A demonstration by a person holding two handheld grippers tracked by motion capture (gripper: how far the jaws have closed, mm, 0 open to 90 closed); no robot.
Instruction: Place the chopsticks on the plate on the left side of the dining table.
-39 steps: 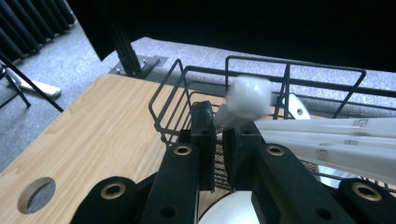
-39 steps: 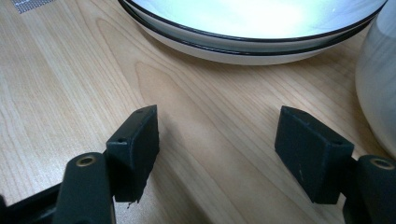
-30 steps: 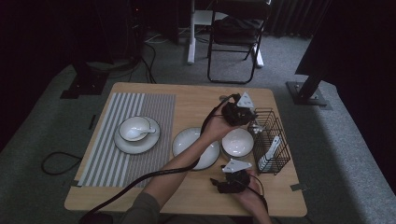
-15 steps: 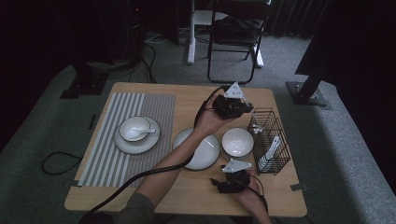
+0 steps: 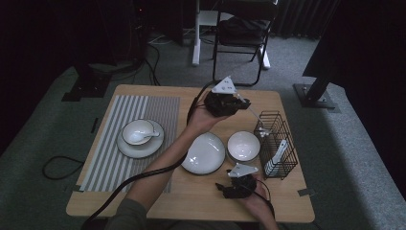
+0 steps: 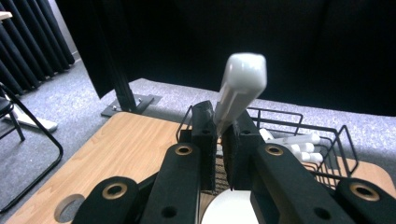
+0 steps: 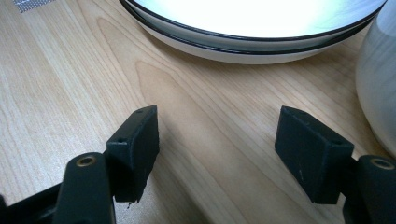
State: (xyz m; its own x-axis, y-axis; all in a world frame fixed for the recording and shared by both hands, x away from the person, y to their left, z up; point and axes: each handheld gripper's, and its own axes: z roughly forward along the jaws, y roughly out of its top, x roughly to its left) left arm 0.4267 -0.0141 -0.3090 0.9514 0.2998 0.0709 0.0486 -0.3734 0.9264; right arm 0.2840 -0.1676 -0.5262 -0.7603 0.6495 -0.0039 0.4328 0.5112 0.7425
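**Everything else sitting on and around the table**

A striped grey placemat (image 5: pixel 128 139) covers the left side of the wooden table (image 5: pixel 191 196). On it there's a plate (image 5: pixel 125 148) with a small bowl (image 5: pixel 136 130) on top, and a white spoon (image 5: pixel 146 136) rests in that bowl. In the middle of the table, off the mat, is a big white plate (image 5: pixel 203 153), with a white bowl (image 5: pixel 243 145) just beside it on the right. Past the far edge of the table a dark folding chair (image 5: pixel 242 28) stands on the grey carpet (image 5: pixel 354 143), and a loose black cable (image 5: pixel 60 167) curls on the floor to the left.
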